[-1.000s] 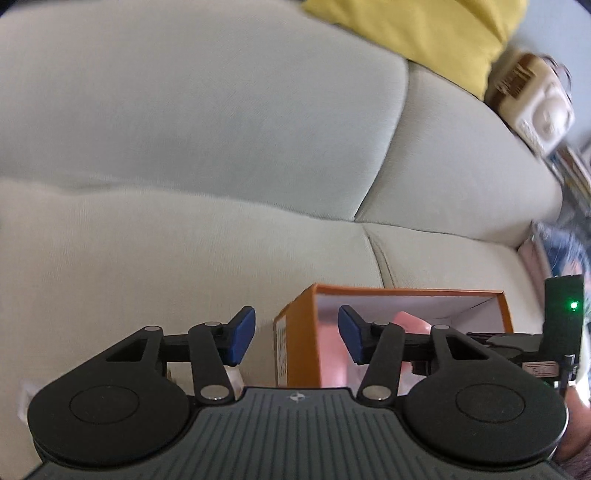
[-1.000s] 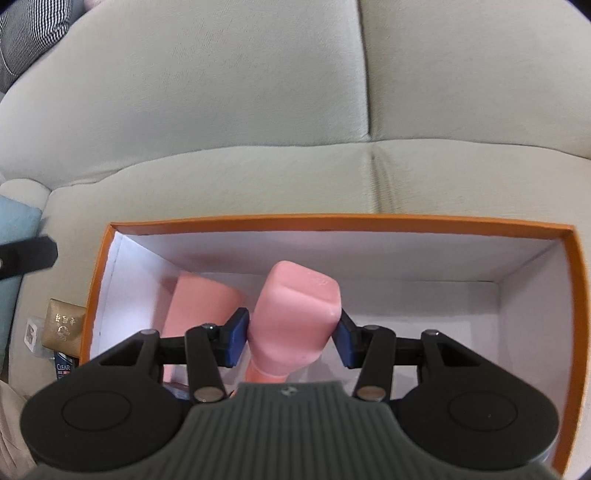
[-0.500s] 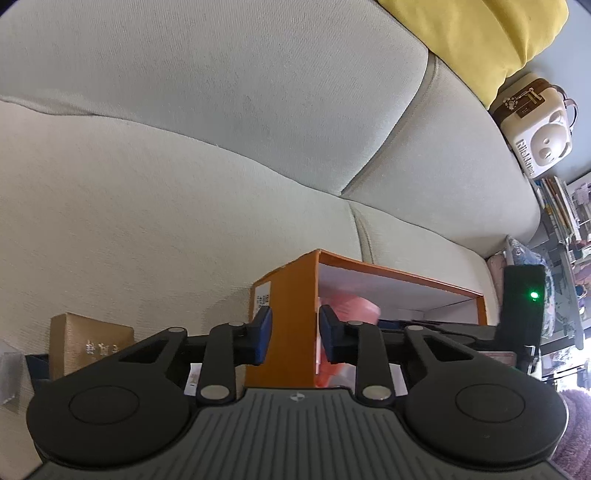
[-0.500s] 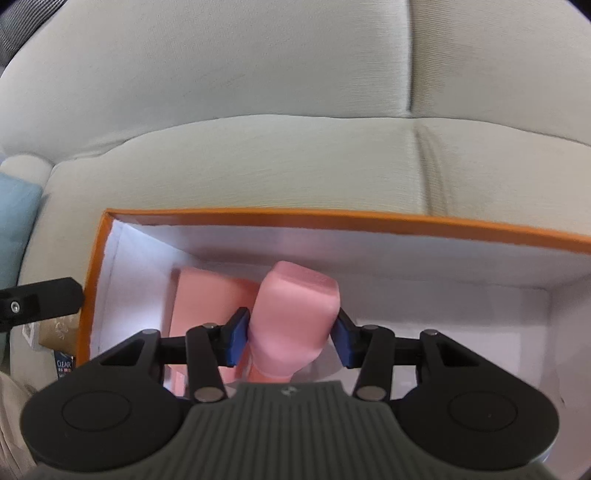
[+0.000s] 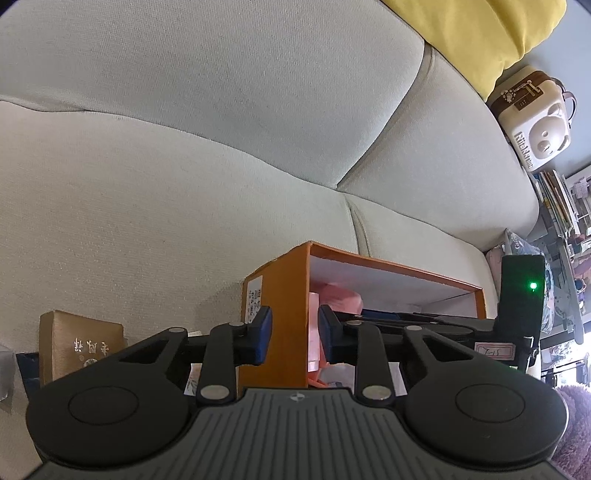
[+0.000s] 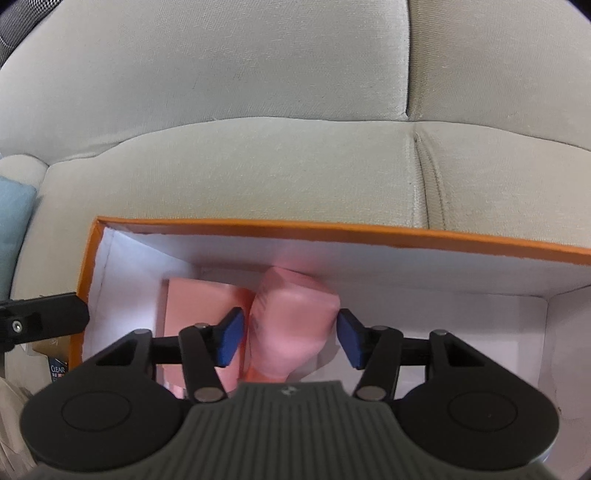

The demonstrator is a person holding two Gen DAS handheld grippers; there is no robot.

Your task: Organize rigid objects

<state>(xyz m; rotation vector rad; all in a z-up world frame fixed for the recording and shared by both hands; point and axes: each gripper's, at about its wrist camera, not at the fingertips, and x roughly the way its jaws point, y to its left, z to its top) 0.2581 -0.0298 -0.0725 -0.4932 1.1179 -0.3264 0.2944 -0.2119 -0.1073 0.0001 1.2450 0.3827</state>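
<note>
An orange box (image 6: pixel 258 225) with a white inside stands on the beige sofa seat. My left gripper (image 5: pixel 295 334) is shut on its near left wall (image 5: pixel 275 295), one blue pad outside and one inside. Over the box my right gripper (image 6: pixel 290 339) points down, and its jaws are opening. A pink bottle (image 6: pixel 291 317) stands tilted between them, with a small gap at each pad. A flat pink carton (image 6: pixel 195 306) lies in the box's left end. The left finger (image 6: pixel 40 317) shows at the left edge of the right wrist view.
A gold packet (image 5: pixel 79 343) and a dark CLEAR sachet (image 6: pixel 59 369) lie on the seat left of the box. A yellow cushion (image 5: pixel 480 33) and a white bear-face case (image 5: pixel 535 122) sit at the sofa's far right. A blue cushion (image 6: pixel 14 229) is on the left.
My left gripper dropped over the box's left wall and closed on it. My right gripper's pads came off the pink bottle, which now stands deeper in the box.
</note>
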